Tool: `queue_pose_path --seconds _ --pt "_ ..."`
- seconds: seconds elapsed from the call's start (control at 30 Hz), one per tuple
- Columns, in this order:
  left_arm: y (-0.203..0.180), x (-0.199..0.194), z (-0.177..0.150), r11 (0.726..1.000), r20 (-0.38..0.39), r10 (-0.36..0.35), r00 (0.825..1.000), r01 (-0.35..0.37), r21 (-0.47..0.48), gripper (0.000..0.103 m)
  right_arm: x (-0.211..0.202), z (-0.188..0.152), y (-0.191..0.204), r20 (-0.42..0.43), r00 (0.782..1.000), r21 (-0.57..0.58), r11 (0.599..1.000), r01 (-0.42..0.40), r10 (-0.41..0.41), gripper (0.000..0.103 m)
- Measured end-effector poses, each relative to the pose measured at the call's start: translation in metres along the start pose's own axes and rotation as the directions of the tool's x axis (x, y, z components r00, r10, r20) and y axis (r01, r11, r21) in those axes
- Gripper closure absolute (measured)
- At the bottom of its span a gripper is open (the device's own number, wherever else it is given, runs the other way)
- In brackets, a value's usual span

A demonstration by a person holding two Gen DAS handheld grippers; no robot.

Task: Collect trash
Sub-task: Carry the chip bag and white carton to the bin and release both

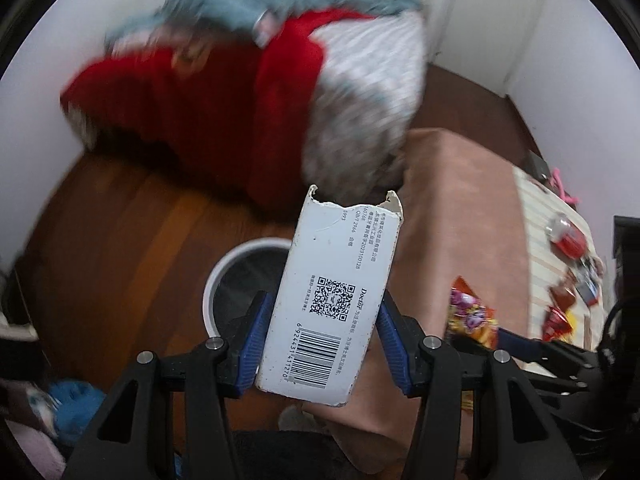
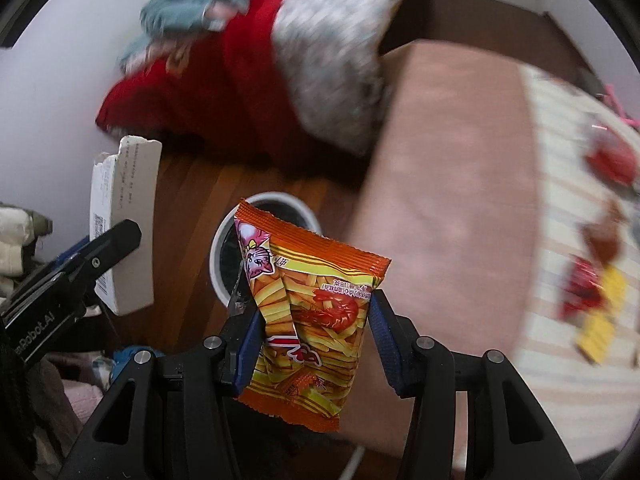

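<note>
Now both loads hang above the white bin [image 1: 212, 280] on the wooden floor: left gripper [image 1: 322, 334] clamped on the torn white carton [image 1: 332, 300], right gripper [image 2: 314, 334] pinching the orange snack bag [image 2: 310, 320], 2 pieces seemingly poised for dropping.

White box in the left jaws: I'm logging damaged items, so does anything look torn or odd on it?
Yes. The white box has a ragged, torn-open far end, with jagged cardboard at both corners. It is otherwise intact, clamped between the left gripper jaws above the white bin. The snack bag in the right gripper is creased, not visibly torn.
</note>
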State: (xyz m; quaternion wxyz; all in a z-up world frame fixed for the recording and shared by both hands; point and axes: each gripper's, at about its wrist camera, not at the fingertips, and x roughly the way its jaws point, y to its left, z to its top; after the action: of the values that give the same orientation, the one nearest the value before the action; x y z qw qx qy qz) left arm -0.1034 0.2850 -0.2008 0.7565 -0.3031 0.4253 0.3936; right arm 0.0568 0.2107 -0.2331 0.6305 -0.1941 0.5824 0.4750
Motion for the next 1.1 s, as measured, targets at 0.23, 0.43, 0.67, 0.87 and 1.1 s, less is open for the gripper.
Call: queue_pose_path --seconds 0.23,0.43,0.67,0.87,1.1 --pt "0.078 0.110 0.019 0.978 -0.205 -0.127 0.971 0.089 -0.186 0.054 0.122 0.045 0.035 -0.147 0.989 -0.047 0.999 0.017 -0.024 0.050" --pt "0.126 0.163 0.019 0.951 -0.285 -0.159 0.945 0.070 -0.301 0.043 0.201 0.060 0.041 -0.259 0.965 -0.072 0.997 0.024 -0.042 0.049" --pt "0.164 0.171 0.001 0.939 -0.311 -0.072 0.948 -0.041 -0.340 0.002 0.259 0.062 0.050 -0.356 0.934 -0.089 0.995 -0.046 0.011 0.009" --pt "0.171 0.154 -0.014 0.942 -0.266 0.091 0.960 -0.170 -0.291 0.002 0.256 0.055 0.060 -0.351 0.936 -0.146 0.989 -0.015 -0.038 0.000" --pt "0.156 0.129 -0.033 0.939 -0.233 0.196 0.952 -0.251 -0.234 0.002 0.226 0.039 0.071 -0.302 0.932 -0.273 0.955 0.116 -0.199 0.000"
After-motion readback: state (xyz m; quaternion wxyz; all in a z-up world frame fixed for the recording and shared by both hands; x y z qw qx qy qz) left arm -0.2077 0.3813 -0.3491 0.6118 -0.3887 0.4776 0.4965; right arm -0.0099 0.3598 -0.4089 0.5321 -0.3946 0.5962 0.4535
